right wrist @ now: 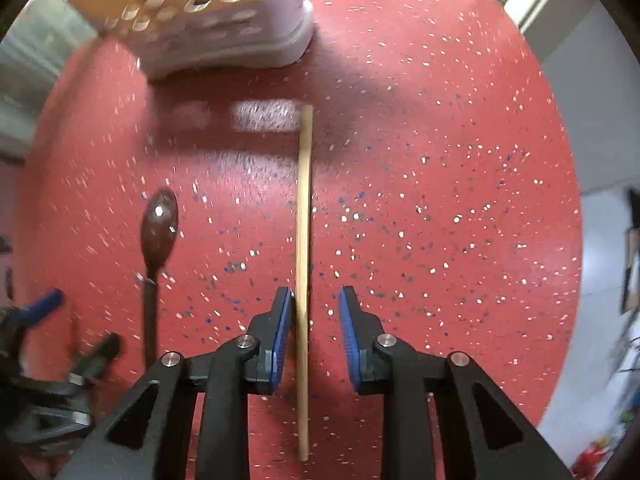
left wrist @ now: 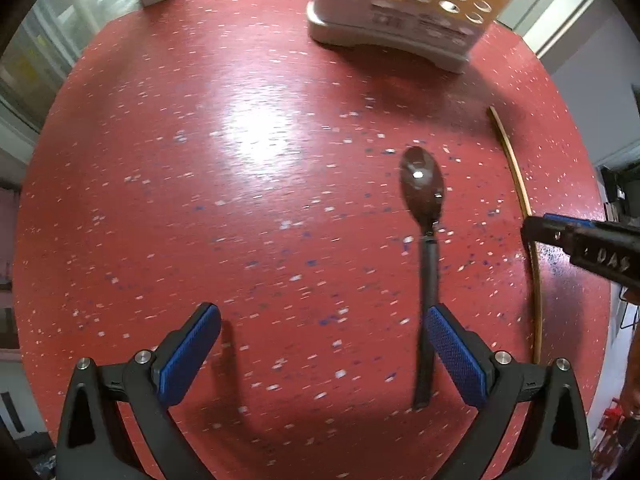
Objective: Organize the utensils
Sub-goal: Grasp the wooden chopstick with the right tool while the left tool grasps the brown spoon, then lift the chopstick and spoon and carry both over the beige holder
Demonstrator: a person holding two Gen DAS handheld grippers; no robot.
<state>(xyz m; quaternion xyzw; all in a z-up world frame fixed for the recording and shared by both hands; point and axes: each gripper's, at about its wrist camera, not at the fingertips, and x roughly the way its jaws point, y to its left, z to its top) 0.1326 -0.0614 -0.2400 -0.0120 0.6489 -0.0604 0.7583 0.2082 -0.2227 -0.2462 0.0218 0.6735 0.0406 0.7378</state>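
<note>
Both wrist cameras are looking steeply down, close above the red table; both are sharing the spoon and chopstick mid-frame and the holder along the top.

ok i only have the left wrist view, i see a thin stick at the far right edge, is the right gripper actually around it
Observer: Yes. In the right wrist view the wooden stick runs between the right gripper fingers, against the left pad, clear of the other.
Operator: so not clamped yet
Observer: Not clamped; a gap shows beside the right pad.
Operator: how long is the stick, mine cuts it off
Observer: It runs from near the perforated utensil holder back past the fingers, lying flat on the red table.
</note>
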